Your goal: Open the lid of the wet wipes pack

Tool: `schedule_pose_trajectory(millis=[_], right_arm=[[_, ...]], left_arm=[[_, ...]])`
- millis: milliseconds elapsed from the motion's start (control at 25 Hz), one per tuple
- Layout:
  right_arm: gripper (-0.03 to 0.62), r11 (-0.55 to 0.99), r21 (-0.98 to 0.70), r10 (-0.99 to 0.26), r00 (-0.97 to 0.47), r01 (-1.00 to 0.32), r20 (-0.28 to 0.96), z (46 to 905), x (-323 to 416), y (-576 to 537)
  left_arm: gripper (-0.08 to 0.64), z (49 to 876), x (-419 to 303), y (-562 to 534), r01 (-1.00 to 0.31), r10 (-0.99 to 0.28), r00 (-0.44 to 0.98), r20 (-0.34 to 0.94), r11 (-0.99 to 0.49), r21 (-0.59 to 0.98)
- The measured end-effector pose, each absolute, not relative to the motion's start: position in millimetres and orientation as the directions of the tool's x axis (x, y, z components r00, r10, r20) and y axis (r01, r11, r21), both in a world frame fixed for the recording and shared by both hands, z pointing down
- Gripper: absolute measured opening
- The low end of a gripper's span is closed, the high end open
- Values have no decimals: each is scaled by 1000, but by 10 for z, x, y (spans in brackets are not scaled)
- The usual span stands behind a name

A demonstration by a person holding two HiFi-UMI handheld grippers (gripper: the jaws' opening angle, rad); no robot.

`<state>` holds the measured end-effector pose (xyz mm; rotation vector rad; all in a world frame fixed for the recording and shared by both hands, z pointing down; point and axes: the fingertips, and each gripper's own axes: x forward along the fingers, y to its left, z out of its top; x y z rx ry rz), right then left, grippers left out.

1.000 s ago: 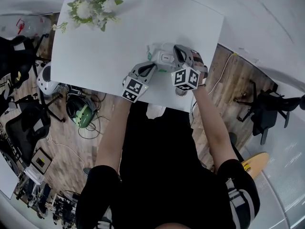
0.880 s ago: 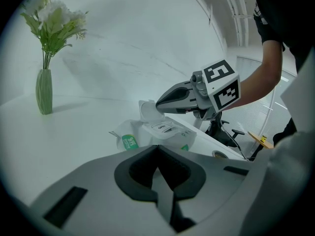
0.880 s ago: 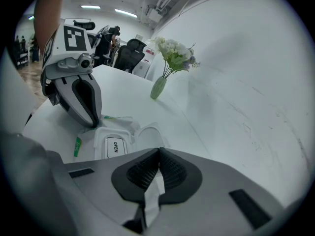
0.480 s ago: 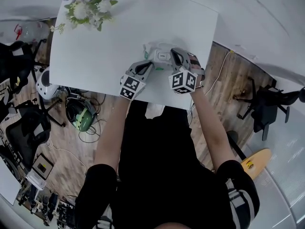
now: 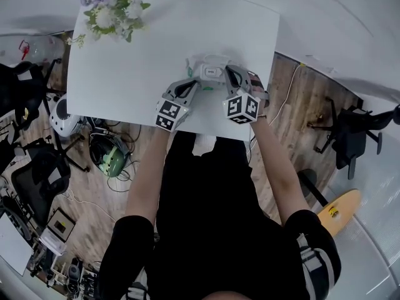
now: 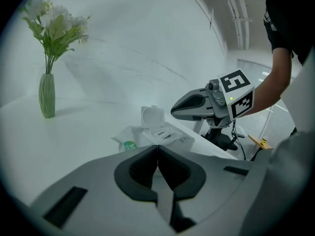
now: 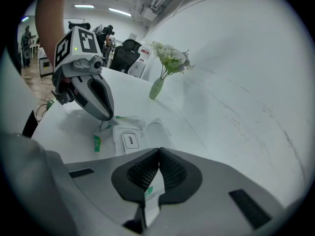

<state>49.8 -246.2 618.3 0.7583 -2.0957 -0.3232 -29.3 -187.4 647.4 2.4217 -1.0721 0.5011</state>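
The white wet wipes pack (image 5: pixel 211 72) lies near the table's front edge, between my two grippers. Its round lid (image 6: pixel 152 118) stands flipped up, hinged at the far side, and the inner seal sticker marked OPEN (image 7: pixel 130 140) is uncovered. The left gripper (image 5: pixel 197 85) is shut with nothing in it, its tip by the pack's left end. The right gripper (image 5: pixel 229 72) is also shut and hovers just over the pack's right end. Through the gap under its jaws (image 7: pixel 158 154) a white and green bit of the pack shows.
A green vase of white and purple flowers (image 5: pixel 109 8) stands at the far left corner of the white table (image 5: pixel 137 61). A white wall runs behind the table. Office chairs (image 5: pixel 25 86) and cables crowd the floor to the left, and another chair (image 5: pixel 350 136) stands to the right.
The head camera has shifted a little. Both grippers stay shut beside the pack, and the pack itself has not moved on the table.
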Motion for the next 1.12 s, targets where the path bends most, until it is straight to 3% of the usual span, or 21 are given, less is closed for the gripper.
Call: schedule_pose_trajectory(millis=[1120], right_arm=[[15, 731, 384, -655, -424, -564, 625, 5680, 737, -1706]], left_arm=[[23, 5599, -496, -1407, -746, -632, 633, 448, -652, 134]])
